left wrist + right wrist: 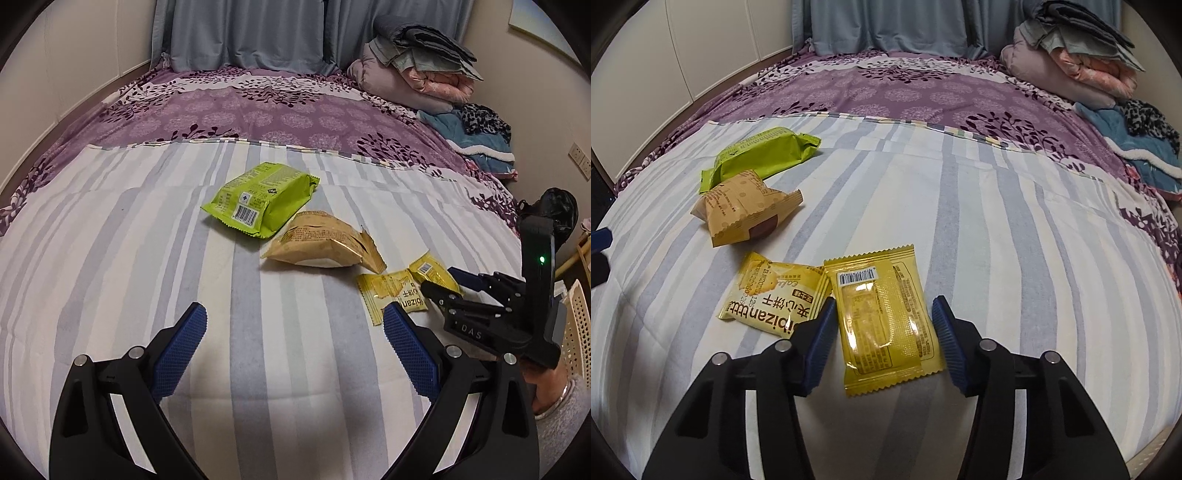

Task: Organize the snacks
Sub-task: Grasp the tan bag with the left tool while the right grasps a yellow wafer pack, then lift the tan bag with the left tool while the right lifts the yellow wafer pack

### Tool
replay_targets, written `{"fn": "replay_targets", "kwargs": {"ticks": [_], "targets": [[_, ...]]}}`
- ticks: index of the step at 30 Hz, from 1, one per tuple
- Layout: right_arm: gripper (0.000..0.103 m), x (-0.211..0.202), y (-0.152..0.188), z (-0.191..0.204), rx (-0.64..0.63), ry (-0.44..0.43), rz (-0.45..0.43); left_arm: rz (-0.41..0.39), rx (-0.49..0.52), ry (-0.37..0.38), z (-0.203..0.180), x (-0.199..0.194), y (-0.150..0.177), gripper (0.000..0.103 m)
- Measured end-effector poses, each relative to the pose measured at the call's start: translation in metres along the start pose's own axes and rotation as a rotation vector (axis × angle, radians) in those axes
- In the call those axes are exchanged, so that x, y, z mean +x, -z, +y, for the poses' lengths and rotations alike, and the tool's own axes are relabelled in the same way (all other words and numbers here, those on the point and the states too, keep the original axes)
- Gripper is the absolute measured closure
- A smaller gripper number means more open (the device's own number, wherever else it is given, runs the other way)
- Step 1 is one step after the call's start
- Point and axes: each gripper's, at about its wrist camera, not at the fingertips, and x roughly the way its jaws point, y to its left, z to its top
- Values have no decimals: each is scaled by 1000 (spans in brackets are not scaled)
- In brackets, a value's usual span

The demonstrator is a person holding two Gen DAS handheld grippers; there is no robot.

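Note:
Several snack packets lie on a striped bedsheet (pixel 147 236). A green packet (pixel 260 201) (pixel 764 153) lies furthest back, a tan packet (pixel 321 245) (pixel 746 208) in front of it. Two yellow packets lie to the right: one face up with print (pixel 391 295) (pixel 775 295), one barcode side up (pixel 432 273) (pixel 886 321). My right gripper (pixel 884 328) (pixel 448 282) is open, its fingers on either side of the barcode packet, not closed on it. My left gripper (pixel 293 325) is open and empty above the bare sheet, in front of the packets.
A purple floral bedspread (pixel 258 110) covers the far half of the bed. Folded quilts and clothes (pixel 417 70) are piled at the back right corner. Grey curtains (pixel 243 33) hang behind. A perforated cream basket (pixel 576 332) stands off the bed's right edge.

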Motion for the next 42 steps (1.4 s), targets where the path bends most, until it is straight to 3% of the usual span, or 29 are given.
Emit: {"fn": "replay_targets", "kwargs": {"ticks": [5,11,24,32,42], "targets": [[52,-2,6,0,26,13,-30,13,-37,-11,-2,20,-21,5],[52,-2,8,1,33,20,-39,55,-157,-12,-2,51,-47,5],[52,-3,9,2,34,22,-54,139,-437,-116,-3,107,-65,5],[51,-3,9,1,35,20,-54,184,-412,-185,-5,132,-63,5],[51,-3,9,1,34,22,-55,157,-343,-137,6,120,-49,5]]}}
